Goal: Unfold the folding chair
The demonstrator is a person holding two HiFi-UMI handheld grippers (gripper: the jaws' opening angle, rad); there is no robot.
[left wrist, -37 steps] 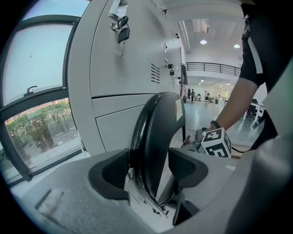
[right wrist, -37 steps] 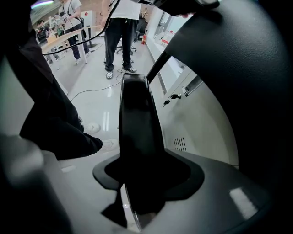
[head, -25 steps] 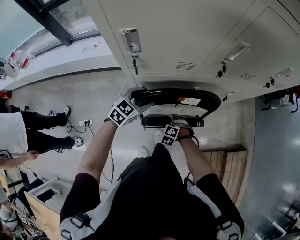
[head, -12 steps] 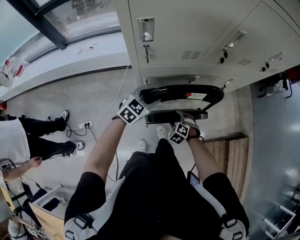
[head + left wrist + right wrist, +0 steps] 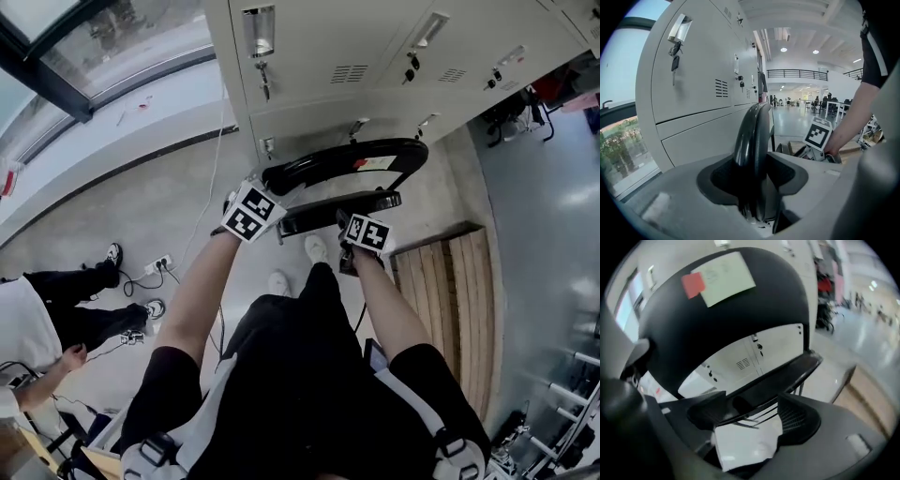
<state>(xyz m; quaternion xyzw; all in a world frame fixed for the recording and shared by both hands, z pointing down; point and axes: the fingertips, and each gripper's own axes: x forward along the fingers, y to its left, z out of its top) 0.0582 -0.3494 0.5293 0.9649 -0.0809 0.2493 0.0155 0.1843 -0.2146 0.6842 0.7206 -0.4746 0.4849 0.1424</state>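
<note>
Head view: the folding chair stands on the floor at 12 o'clock from me, close to the lockers, with its seat not yet swung down flat. My left forearm reaches toward 11 o'clock and the left tongs meet the left end of the backrest. My right forearm runs up toward 1 o'clock, wrist bent down, and the right tongs sit at the seat's near edge.

Left gripper view: the left tongs have just been closing and now clamp the backrest rim, which stands upright between the pads. The hold is on a narrow, rounded edge. I judge it could slide off once the seat is pulled, and the chair would then tip toward the lockers at 10 o'clock.

Right gripper view: the right tongs have just been opening. They stand spread, the seat's edge crossing between them from 8 to 2 o'clock, and the pads do not press on it. If I draw this hand back without closing first, the seat will likely slip free and stay folded.
</note>
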